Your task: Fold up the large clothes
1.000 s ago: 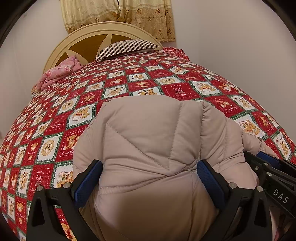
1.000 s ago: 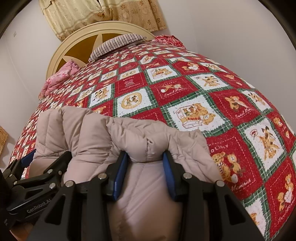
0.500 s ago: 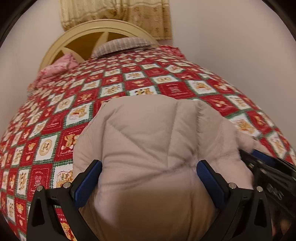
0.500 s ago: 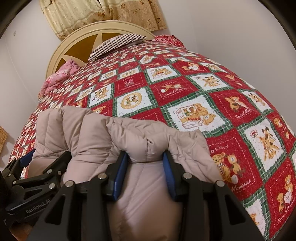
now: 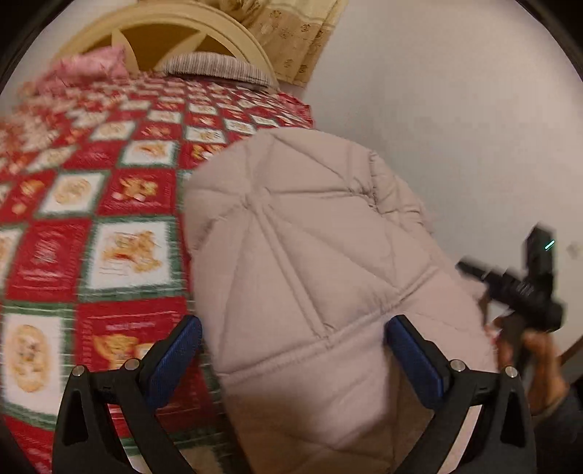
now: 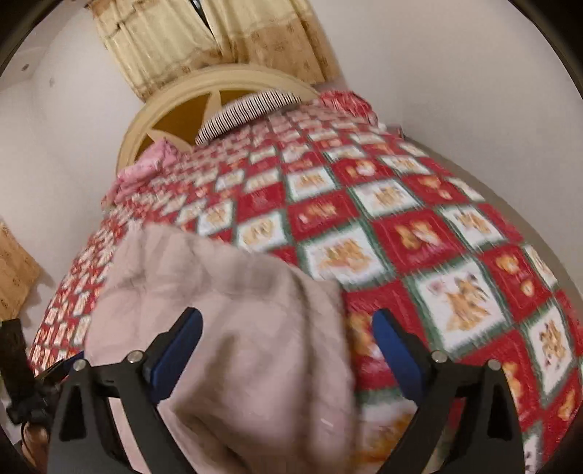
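Note:
A beige quilted puffer jacket lies folded in a bundle near the foot of the bed; it also shows in the right wrist view. My left gripper is open, its blue pads wide apart over the jacket's near end, not clamping it. My right gripper is open too, its left pad over the jacket and its right pad over the quilt. The right gripper also shows in the left wrist view, lifted off to the jacket's right in a hand. Both views are motion-blurred.
The bed carries a red, green and white teddy-bear quilt. A striped pillow and a pink cloth lie by the cream headboard. A white wall runs along the bed's right side, and curtains hang behind.
My right gripper has let go of the jacket fold, opened wide and pulled back and up. My left gripper stayed open and swung left. The jacket now rests on the bed.

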`<state>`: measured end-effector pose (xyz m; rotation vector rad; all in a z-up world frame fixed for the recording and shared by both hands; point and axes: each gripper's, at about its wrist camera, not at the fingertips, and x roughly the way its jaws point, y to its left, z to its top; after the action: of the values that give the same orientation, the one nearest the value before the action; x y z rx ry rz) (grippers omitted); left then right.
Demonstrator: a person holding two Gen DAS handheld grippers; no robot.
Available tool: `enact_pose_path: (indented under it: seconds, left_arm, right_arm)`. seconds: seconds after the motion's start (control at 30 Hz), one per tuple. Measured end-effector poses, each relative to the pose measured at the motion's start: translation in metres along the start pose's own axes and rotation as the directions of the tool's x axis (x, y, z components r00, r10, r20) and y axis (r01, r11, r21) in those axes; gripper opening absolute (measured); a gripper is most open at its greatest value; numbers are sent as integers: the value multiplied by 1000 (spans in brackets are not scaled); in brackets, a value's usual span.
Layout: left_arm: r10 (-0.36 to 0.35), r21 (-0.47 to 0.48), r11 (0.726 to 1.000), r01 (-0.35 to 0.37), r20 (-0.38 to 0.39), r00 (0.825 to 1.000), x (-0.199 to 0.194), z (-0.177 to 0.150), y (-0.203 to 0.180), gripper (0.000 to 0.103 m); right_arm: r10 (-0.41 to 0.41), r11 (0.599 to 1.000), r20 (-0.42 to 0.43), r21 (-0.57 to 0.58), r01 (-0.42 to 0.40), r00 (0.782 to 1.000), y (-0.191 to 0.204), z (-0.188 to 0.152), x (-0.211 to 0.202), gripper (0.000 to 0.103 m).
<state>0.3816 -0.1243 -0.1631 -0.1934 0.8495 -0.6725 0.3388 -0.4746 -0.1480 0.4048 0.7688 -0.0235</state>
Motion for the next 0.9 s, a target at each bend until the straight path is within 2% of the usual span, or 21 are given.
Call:
enact_pose_path:
  seconds: [0.07, 0.13, 0.17, 0.2, 0.3, 0.37, 0.57, 0.6, 0.63, 0.67, 0.7, 0.8, 0.9]
  left_arm:
    - [-20, 16, 1000, 20, -1, 1000, 3, 0, -2, 102]
    - [-29, 33, 999, 30, -5, 1000, 4, -2, -4, 102]
    - [-37, 35, 999, 38, -8, 999, 5, -3, -4, 102]
    - [-46, 37, 998, 47, -10, 999, 4, -3, -4, 102]
    - [-62, 47, 997, 63, -11, 998, 3, -4, -2, 102]
    - [-79, 39, 996, 80, -5, 997, 3, -6, 0, 102]
    - [-93, 24, 995, 93, -7, 996, 10, -2, -4, 101]
    - [-93, 44, 995, 93, -4, 996, 9, -1, -7, 92]
    - [-93, 65, 994, 93, -3, 996, 6, -1, -11, 85]
    - [-87, 85, 993, 87, -1, 996, 0, -1, -16, 73]
    - [-75, 102, 992, 75, 1, 997, -5, 0, -19, 63]
    - [-65, 112, 992, 62, 20, 998, -32, 5, -23, 48]
    - [-26, 157, 987, 16, 64, 998, -64, 5, -27, 44]
  right_arm:
    - [18, 1000, -55, 4, -18, 998, -12, -7, 5, 95]
    - [98, 994, -80, 58, -94, 992, -24, -13, 8, 94]
    - [157, 985, -91, 88, -149, 983, -29, -14, 11, 88]
    - [222, 971, -97, 113, -211, 970, -32, -16, 13, 85]
    - [316, 940, -133, 181, -290, 939, -36, -23, 29, 83]
    - [415, 896, -128, 231, -380, 901, -39, -28, 36, 78]
    - [451, 883, -167, 226, -412, 877, -35, -33, 49, 77]
    - [469, 875, -178, 225, -428, 865, -34, -34, 49, 72]
    - [495, 860, -182, 244, -449, 850, -34, -34, 51, 59]
    - [523, 839, -177, 278, -467, 834, -36, -36, 51, 52]
    - [529, 833, -170, 290, -471, 831, -36, -36, 50, 49]
    - [539, 824, -131, 286, -489, 832, -33, -40, 38, 39]
    - [555, 815, -105, 267, -514, 826, -19, -46, 23, 35]
